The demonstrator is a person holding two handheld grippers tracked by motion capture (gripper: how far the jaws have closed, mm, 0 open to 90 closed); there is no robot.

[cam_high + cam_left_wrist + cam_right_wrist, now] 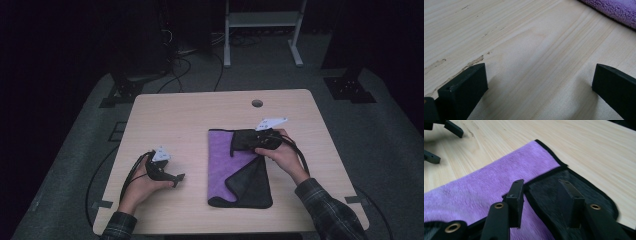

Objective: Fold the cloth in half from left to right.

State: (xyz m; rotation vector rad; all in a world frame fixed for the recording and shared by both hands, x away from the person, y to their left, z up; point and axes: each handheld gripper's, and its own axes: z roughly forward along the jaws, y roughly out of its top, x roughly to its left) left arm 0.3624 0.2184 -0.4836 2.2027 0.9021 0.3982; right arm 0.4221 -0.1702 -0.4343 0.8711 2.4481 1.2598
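Observation:
A purple towel (225,160) with black edging lies flat on the wooden table (175,115), right of centre. Two of its corners are turned over and show a dark grey underside: a near flap (252,185) and a far flap (584,187). My right gripper (239,144) hovers low over the far flap. Its jaws stand partly apart astride the flap's edge (541,182), and nothing is pinched between them. My left gripper (179,179) rests to the left of the towel (616,10). It is wide open over bare wood (540,67), and the right gripper view shows it farther off (444,143).
A round cable hole (257,103) sits near the table's far edge. Beyond the table are a white frame stand (262,30) and black cables on the floor. Bare wood stretches across the table's left and far parts. Each gripper trails a cable toward the near edge.

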